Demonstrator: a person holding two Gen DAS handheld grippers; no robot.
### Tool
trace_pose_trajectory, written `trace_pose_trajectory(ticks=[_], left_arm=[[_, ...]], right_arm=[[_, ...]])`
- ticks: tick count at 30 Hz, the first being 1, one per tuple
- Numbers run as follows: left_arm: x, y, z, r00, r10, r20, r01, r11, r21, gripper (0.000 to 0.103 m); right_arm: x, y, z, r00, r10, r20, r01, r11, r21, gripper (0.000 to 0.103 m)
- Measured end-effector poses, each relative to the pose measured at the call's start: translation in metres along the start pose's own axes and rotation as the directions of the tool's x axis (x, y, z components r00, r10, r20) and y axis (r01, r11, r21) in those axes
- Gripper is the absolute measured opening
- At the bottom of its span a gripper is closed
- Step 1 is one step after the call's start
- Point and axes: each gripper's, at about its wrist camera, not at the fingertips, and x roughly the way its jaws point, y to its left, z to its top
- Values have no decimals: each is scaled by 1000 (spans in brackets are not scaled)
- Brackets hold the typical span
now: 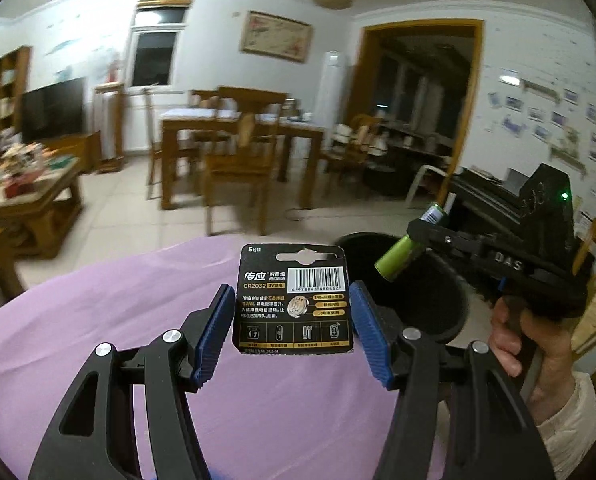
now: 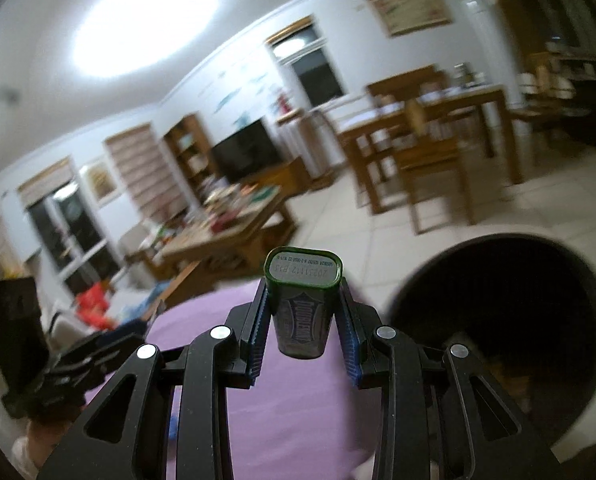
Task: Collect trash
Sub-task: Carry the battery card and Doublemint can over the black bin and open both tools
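My left gripper (image 1: 292, 294) is shut on a black CR2032 battery card (image 1: 294, 276), blue pads pressing its two side edges; the card stands upright above the purple tablecloth (image 1: 130, 320). In the right wrist view my right gripper (image 2: 302, 294) is shut on a small dark green container (image 2: 302, 312), its stamped end facing away. From the left wrist view that container (image 1: 397, 258) looks bright green and hangs over the near rim of a round black bin (image 1: 437, 312). The bin (image 2: 517, 280) sits just right of the container in the right wrist view. A hand (image 1: 537, 340) holds the right gripper.
The bin stands on the tiled floor past the purple table's far right edge. Further back are a wooden dining table with chairs (image 1: 238, 136), a cluttered low table (image 1: 26, 184) at the left and a television (image 1: 54, 108). The left gripper's body (image 2: 78, 364) shows at the lower left.
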Motion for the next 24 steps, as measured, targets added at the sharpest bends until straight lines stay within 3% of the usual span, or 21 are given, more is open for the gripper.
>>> trace_pose_trajectory(ticks=[9, 15, 24], left_arm=[[74, -70, 6, 986, -160, -50, 163, 984, 65, 58], [97, -84, 0, 978, -187, -93, 193, 979, 70, 58], [131, -93, -4, 969, -188, -159, 199, 978, 58, 58]], right_arm=[[-49, -106, 13, 987, -146, 69, 139, 985, 102, 32], [-46, -149, 4, 982, -183, 50, 174, 975, 139, 32], [-20, -179, -12, 981, -195, 10, 190, 965, 182, 32]])
